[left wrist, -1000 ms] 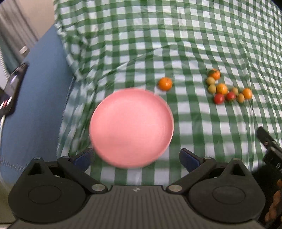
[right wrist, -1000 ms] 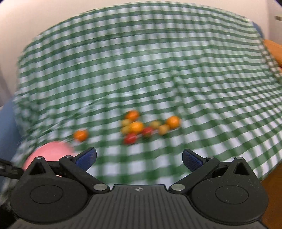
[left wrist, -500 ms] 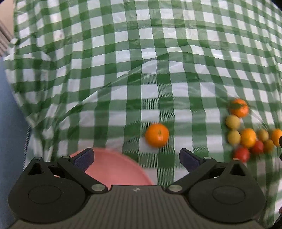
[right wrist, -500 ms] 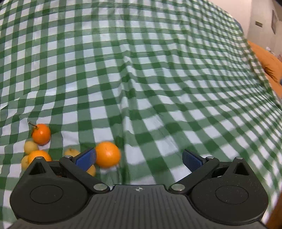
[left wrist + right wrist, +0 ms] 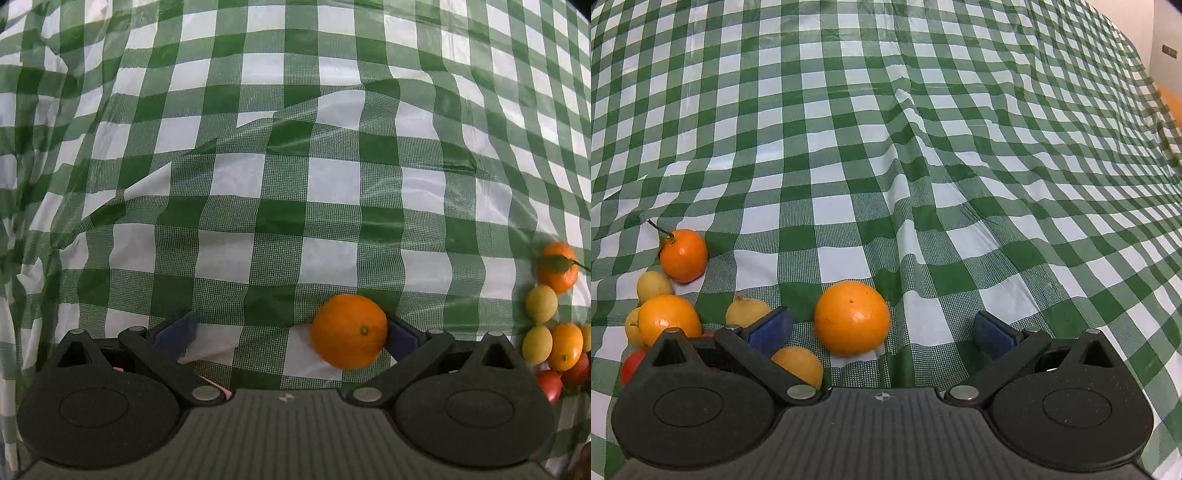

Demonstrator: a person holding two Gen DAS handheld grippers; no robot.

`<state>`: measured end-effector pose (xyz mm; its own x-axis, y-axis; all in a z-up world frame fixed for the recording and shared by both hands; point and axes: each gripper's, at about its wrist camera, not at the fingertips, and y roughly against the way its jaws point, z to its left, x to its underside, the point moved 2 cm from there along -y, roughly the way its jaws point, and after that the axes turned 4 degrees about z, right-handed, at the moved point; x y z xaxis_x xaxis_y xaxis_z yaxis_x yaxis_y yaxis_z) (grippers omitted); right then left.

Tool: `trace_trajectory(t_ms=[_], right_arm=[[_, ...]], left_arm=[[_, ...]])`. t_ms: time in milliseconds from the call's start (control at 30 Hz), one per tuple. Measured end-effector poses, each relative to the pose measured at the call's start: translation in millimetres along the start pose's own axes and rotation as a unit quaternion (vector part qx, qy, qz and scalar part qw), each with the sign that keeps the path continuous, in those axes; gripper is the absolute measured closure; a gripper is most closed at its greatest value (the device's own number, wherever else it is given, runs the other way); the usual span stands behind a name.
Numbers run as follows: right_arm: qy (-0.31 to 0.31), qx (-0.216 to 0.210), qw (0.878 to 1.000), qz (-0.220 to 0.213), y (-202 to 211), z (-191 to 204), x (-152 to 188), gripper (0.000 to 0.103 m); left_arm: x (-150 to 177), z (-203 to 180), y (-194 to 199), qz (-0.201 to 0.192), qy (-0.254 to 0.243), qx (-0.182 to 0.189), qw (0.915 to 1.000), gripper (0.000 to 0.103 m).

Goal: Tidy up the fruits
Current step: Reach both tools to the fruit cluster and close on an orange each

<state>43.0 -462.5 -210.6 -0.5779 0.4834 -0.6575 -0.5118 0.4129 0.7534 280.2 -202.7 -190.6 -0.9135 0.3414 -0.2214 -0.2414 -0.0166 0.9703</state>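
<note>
In the left wrist view a lone orange [image 5: 349, 330] lies on the green checked cloth, between my open left gripper's [image 5: 288, 330] blue pads and against the right pad [image 5: 400, 338]. A cluster of small fruits [image 5: 554, 325] sits at the right edge: oranges, yellow ones, red ones. In the right wrist view my right gripper [image 5: 882, 330] is open around another orange [image 5: 851, 317], nearer its left pad [image 5: 770, 330]. More fruits [image 5: 670, 291] lie to its left, one yellow fruit [image 5: 798, 363] under the left finger.
The green and white checked cloth [image 5: 923, 147] covers the whole surface, with raised wrinkles running across it. A sliver of the pink plate [image 5: 218, 387] shows under my left gripper. An orange object [image 5: 1174, 107] sits beyond the cloth's far right edge.
Both grippers moved forward and down to the cloth. The left closed in on the lone orange, leaving the pink plate behind. The right orange now sits between the right pads.
</note>
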Motion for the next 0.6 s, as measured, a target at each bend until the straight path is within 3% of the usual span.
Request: trace_trajectory(t_ms=[67, 167, 300, 433, 467, 533, 567, 600], right_arm=[[0.022, 0.011, 1.0, -0.003, 2, 3, 1, 0.001], [0.096, 0.067, 0.992, -0.041, 15, 17, 8, 0.001], [0.124, 0.038, 0.991, -0.043, 16, 27, 12, 0.007], [0.096, -0.01, 0.995, -0.038, 18, 20, 10, 0.04], [0.086, -0.019, 0.996, -0.035, 18, 17, 6, 0.046], [0.071, -0.026, 0.997, -0.033, 20, 19, 0, 0.055], [0.063, -0.024, 0.997, -0.031, 20, 16, -1, 0.063], [0.055, -0.02, 0.998, -0.029, 20, 13, -3, 0.064]], left_arm=[[-1, -2, 0, 0.003, -0.002, -0.007, 1.0, 0.0], [-4, -5, 1, 0.008, 0.0, -0.011, 0.9999, 0.0], [-9, -11, 1, 0.006, 0.0, -0.012, 0.9999, 0.0], [-8, -11, 2, 0.005, 0.001, -0.011, 0.9999, 0.002], [-7, -10, 4, 0.002, 0.002, -0.005, 1.0, 0.008], [-6, -11, 14, -0.016, 0.001, 0.0, 0.9999, 0.031], [-6, -13, 18, -0.022, -0.003, 0.003, 0.9997, 0.056], [-7, -15, 22, -0.022, -0.007, 0.009, 0.9997, 0.062]])
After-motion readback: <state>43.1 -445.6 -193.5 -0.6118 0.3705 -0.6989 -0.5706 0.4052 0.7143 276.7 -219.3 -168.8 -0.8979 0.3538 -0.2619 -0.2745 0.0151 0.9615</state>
